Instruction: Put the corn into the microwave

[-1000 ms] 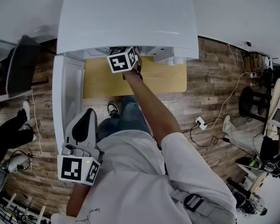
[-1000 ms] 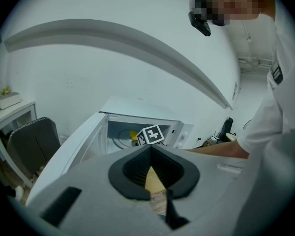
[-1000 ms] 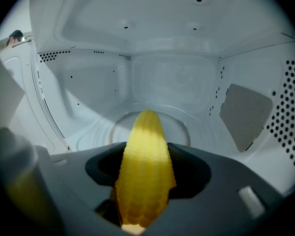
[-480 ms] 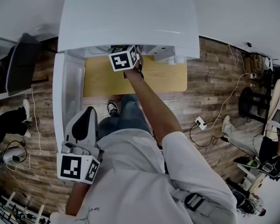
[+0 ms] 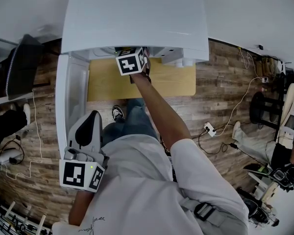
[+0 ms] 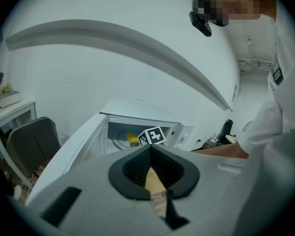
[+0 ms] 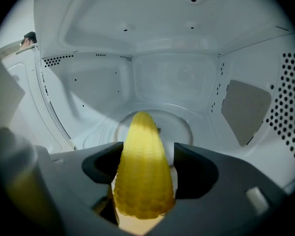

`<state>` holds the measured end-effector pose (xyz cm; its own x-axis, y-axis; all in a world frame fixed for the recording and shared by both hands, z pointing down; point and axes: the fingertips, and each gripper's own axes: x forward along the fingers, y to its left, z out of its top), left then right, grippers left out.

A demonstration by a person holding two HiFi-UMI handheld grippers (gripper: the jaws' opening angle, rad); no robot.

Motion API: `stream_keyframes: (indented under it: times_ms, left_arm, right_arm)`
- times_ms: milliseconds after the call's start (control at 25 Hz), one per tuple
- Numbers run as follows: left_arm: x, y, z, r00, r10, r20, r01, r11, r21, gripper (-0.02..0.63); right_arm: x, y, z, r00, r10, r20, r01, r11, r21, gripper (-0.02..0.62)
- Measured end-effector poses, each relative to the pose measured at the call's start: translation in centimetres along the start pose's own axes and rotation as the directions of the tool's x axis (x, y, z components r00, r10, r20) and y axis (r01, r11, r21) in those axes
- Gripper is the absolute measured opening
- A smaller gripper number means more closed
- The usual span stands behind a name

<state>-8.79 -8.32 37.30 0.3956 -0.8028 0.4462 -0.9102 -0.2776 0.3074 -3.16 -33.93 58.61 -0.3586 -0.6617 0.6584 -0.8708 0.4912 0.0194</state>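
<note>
The yellow corn cob (image 7: 142, 166) points tip-first into the white microwave (image 5: 134, 18), over its glass turntable (image 7: 182, 127). My right gripper (image 7: 147, 149) reaches inside the cavity. Its jaws have just been opening, with the cob between them and a gap at the right pad (image 7: 189, 163). From above only its marker cube (image 5: 131, 62) shows at the oven's mouth. My left gripper (image 5: 88, 131) hangs low beside the open door (image 5: 71, 97), well away from the oven, shut on nothing. In the left gripper view the corn (image 6: 132, 139) shows as a yellow spot inside the oven, beyond the left gripper (image 6: 150, 149).
The microwave stands on a small wooden table (image 5: 171, 80) over a plank floor. Its door swings out to the left. Perforated cavity walls (image 7: 285, 97) close in around the right gripper. A dark chair (image 5: 22, 67) and cables (image 5: 220, 131) lie off to the sides.
Neither arm has visibly moved in the head view. A bystander's legs at the left edge have drawn back out of the picture.
</note>
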Motion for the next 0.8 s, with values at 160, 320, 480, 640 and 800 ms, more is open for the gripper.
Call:
stream_keyframes:
  times_ms: [160, 320, 480, 640, 800]
  left_arm:
    - [-0.1, -0.1, 0.1, 1.000, -0.004, 0.004, 0.004, 1.000, 0.002, -0.011]
    - [-0.2, -0.2, 0.2, 1.000, -0.009, 0.009, 0.009, 1.000, 0.005, -0.012]
    - [-0.4, -0.3, 0.3, 1.000, -0.015, 0.018, 0.015, 1.000, 0.009, -0.011]
    - [-0.7, -0.4, 0.4, 0.999, -0.021, 0.028, 0.021, 1.000, 0.014, -0.012]
    - [-1.2, -0.6, 0.6, 0.999, -0.025, 0.039, 0.024, 1.000, 0.017, -0.011]
  right_arm:
    - [-0.4, 0.2, 0.0, 1.000, 0.013, 0.009, -0.013, 1.000, 0.012, 0.321]
    - [-1.0, 0.3, 0.0, 1.000, 0.015, 0.018, -0.015, 1.000, 0.020, 0.321]
    - [-1.8, 0.4, 0.0, 0.999, 0.017, 0.029, -0.017, 0.999, 0.033, 0.321]
    - [-2.7, 0.6, 0.2, 0.999, 0.010, 0.041, -0.012, 0.999, 0.037, 0.321]
    - [-3.7, 0.8, 0.6, 0.999, 0.011, 0.053, -0.013, 0.999, 0.046, 0.321]
